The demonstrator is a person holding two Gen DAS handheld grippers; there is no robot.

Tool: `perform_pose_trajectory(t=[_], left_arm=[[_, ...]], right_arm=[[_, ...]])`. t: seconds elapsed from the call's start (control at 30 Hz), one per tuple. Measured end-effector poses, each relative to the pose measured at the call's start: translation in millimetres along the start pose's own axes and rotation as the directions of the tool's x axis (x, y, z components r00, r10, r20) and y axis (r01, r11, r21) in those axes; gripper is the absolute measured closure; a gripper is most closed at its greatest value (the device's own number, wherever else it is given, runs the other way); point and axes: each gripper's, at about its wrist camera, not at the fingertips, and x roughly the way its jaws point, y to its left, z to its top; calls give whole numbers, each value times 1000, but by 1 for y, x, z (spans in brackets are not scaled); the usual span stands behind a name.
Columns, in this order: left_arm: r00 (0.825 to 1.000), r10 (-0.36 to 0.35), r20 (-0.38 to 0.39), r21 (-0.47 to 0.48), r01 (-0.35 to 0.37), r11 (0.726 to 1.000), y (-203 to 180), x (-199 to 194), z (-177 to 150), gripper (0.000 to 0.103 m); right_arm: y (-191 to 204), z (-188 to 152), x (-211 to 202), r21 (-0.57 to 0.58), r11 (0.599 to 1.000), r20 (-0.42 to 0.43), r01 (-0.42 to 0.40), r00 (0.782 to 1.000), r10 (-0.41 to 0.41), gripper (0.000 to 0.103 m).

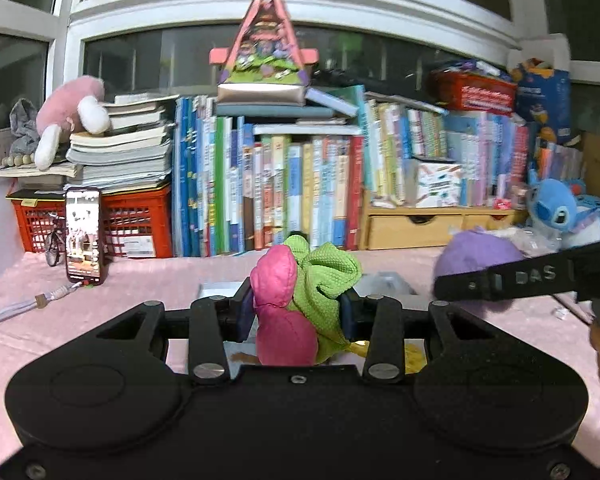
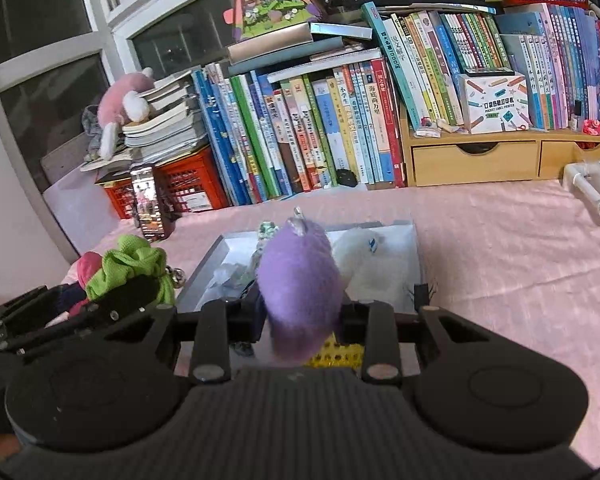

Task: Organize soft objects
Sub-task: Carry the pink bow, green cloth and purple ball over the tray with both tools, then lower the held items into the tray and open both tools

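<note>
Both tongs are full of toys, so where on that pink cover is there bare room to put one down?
The pink cover lies bare right of the gray tray, up to the wooden drawers. A smaller bare patch lies between the phone and the tray. The tray itself is crowded, and so is the back row of books.

The black strap (image 1: 532, 276) at three o'clock reads "DAS". The white box (image 2: 494, 102) at one o'clock reads "POCKET LABEL PRINTER".

Both wrist cams look low and forward over the pink tabletop (image 1: 148, 280) toward the bookshelf row (image 2: 320, 120); both share the phone (image 1: 83, 236).
</note>
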Motion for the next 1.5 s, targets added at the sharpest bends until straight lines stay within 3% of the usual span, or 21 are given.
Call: perform_pose_trajectory(t=[0.23,0.43,0.67,0.8,1.13,1.23,1.27,1.5], left_arm=[[986,-53,-155,-88,39,995,34,63,22,64],[954,-71,-292,-131,33,991,43,113,13,63],[943,1,-334,-90,-33,995,39,144,-1,63],[929,-23,-369,-138,-31,990,42,155,-4,63],[910,-10,-415,-126,-47,991,39,166,-4,57],[907,-11,-421,-126,-46,991,38,166,-3,53],[906,-13,-423,-128,-45,991,38,166,-3,51],[909,-23,-416,-151,-44,988,42,156,1,36]], right_arm=[[-4,15,38,21,1000,-24,20,1000,-19,63],[1,21,76,-18,1000,-64,7,998,-8,63],[8,23,122,-46,999,-129,-10,992,4,64],[5,22,141,-28,1000,-182,-9,983,4,64],[-3,19,154,-12,1000,-261,16,965,-19,62],[-5,17,157,-4,1000,-274,13,962,-14,56],[-6,17,157,-2,1000,-273,12,962,-12,47],[-8,20,143,1,1000,-238,19,971,-18,37]])
